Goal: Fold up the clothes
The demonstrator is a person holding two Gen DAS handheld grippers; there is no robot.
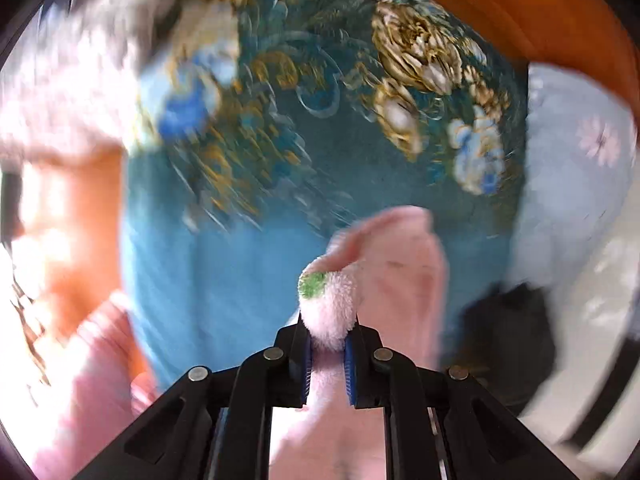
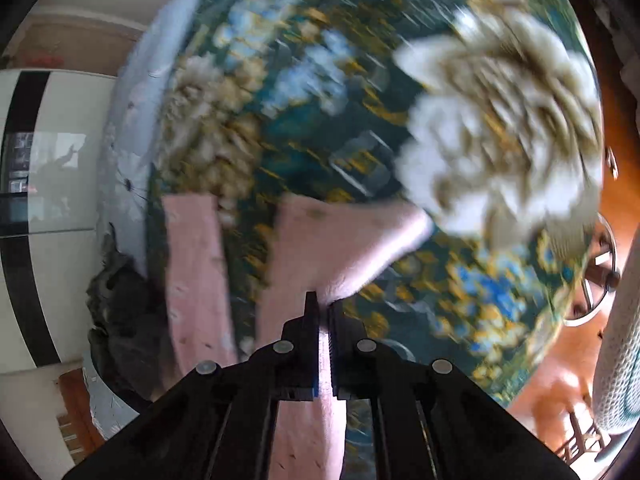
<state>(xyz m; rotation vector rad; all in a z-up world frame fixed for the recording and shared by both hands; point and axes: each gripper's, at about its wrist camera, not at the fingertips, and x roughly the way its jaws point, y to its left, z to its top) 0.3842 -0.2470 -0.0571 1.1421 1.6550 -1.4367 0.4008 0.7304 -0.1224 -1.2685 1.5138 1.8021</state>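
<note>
A fluffy pink garment (image 1: 400, 276) hangs above a teal floral bedspread (image 1: 280, 140). My left gripper (image 1: 328, 344) is shut on a bunched pink edge with a green patch (image 1: 314, 283). In the right wrist view my right gripper (image 2: 323, 308) is shut on another edge of the pink garment (image 2: 320, 240); a second pink strip (image 2: 194, 276) hangs to its left over the bedspread (image 2: 320, 120). Both views are motion-blurred.
A light blue flowered pillow or sheet (image 1: 572, 168) lies at the bed's edge beside a dark grey cloth (image 2: 120, 312). Orange wooden floor (image 1: 520, 12) surrounds the bed. More pink cloth (image 1: 92, 380) shows at the lower left. A white knitted item (image 2: 616, 360) is at the right.
</note>
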